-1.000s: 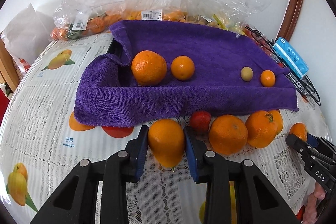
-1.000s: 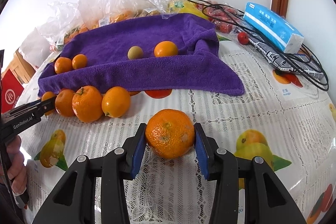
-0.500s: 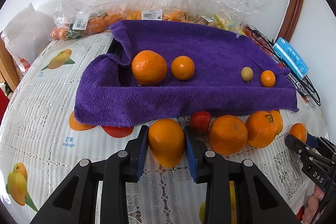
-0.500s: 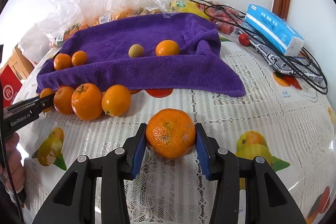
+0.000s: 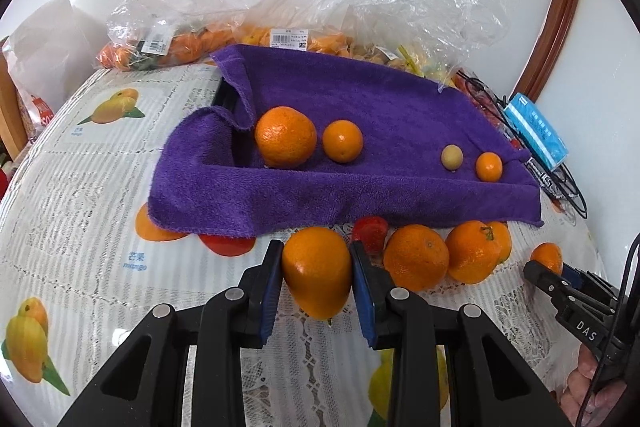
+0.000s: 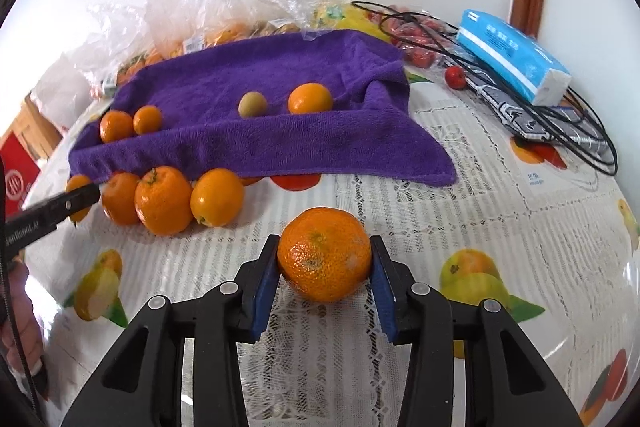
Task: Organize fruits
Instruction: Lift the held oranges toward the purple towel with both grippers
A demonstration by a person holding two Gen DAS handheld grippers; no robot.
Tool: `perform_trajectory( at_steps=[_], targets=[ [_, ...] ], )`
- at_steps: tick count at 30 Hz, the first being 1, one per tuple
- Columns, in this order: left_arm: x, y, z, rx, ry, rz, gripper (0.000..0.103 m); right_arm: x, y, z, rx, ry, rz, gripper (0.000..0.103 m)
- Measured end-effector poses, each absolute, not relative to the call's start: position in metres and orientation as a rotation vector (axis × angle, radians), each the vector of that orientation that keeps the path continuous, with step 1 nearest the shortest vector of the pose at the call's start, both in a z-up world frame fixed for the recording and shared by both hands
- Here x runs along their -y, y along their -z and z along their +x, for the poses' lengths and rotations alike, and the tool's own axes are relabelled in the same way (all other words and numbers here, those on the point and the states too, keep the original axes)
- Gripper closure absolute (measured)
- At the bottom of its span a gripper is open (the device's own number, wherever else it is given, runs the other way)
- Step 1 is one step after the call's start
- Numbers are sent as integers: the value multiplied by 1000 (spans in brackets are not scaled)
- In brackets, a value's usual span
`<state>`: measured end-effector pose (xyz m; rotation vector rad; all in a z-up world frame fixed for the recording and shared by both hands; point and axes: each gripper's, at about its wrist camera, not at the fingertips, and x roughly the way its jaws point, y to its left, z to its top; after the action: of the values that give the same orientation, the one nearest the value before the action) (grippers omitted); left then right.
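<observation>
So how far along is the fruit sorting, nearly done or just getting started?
Partly done, I'd say. Four fruits already sit in a row on the purple towel. Each tool holds one now: the left tool a smooth orange, the right tool a dimpled mandarin, its jaws closing on it. Several oranges and a strawberry still wait beside the towel's front edge.

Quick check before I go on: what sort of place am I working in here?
Likely a home dining table: a lace-and-fruit-print tablecloth, store-labelled plastic produce bags, and a tissue pack beside tangled cables.
</observation>
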<state>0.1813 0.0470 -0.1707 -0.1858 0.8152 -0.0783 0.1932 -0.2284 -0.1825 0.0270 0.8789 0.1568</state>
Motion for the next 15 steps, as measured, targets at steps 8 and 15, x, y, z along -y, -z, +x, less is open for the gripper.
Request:
perform_trajectory(
  at_steps=[8, 15],
  targets=[
    [-54, 142, 187, -783, 71, -201, 72, 209, 135, 204, -773, -201, 9, 60],
    [-51, 113, 222, -722, 64, -205, 72, 191, 103, 240, -703, -223, 29, 60]
  ],
)
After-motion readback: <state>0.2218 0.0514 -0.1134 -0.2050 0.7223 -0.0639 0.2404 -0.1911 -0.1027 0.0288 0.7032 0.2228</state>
